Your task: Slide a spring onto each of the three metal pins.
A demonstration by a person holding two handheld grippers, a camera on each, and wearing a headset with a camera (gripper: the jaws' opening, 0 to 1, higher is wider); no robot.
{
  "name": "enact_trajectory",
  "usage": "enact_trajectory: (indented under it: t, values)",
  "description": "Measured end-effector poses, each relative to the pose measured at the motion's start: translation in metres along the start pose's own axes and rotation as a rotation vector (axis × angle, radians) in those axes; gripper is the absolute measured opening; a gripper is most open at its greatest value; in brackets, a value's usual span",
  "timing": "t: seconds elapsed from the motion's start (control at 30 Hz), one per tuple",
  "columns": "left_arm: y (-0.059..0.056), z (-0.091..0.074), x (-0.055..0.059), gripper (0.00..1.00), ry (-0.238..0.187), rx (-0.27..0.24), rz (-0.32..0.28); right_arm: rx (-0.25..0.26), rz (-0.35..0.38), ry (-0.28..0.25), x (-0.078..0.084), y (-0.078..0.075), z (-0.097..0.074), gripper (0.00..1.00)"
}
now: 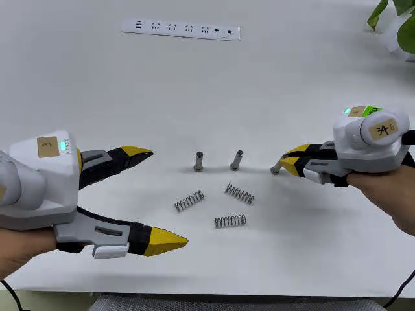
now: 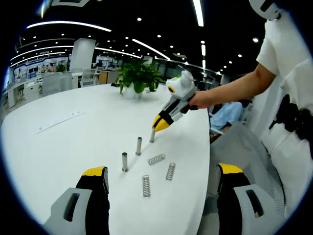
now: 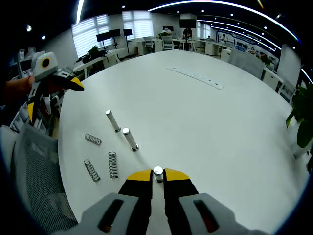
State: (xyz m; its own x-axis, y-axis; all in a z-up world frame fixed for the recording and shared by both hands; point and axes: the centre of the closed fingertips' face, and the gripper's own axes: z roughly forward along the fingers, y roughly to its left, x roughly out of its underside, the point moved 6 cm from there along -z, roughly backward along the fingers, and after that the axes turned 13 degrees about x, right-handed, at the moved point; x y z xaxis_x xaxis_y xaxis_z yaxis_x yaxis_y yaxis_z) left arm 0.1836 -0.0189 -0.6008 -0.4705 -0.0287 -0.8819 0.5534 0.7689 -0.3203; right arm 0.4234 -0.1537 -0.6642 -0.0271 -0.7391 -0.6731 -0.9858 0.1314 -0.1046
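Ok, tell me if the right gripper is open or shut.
The right gripper is shut on the pin: in its own view, both yellow tips press against the pin's head, no gap left.

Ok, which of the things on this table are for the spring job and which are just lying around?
For the job: left pin, middle pin, right pin, left spring, right spring, near spring.
Just lying about: power strip, potted plant.

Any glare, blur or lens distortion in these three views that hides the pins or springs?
Head view: even light, soft shadows, pins and springs sharp. Left gripper view: strong fisheye curving of the table, streaked ceiling lights, springs small but clear. Right gripper view: same curving; third pin between the jaws is crisp.
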Motion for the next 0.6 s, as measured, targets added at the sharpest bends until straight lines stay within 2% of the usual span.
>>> enact_trajectory:
  t: [0.3,0.6]
  values:
    - [0.0007,0.0004,-0.0008,0.93,-0.001,0.002,0.003,-0.004,0.005,0.005,0.0008,0.0010,-0.0007,0.11]
    - [0.0011,-0.0002,-0.0006,0.93,-0.001,0.001,0.004,-0.002,0.007,-0.002,0.0000,0.0000,-0.0015,0.17]
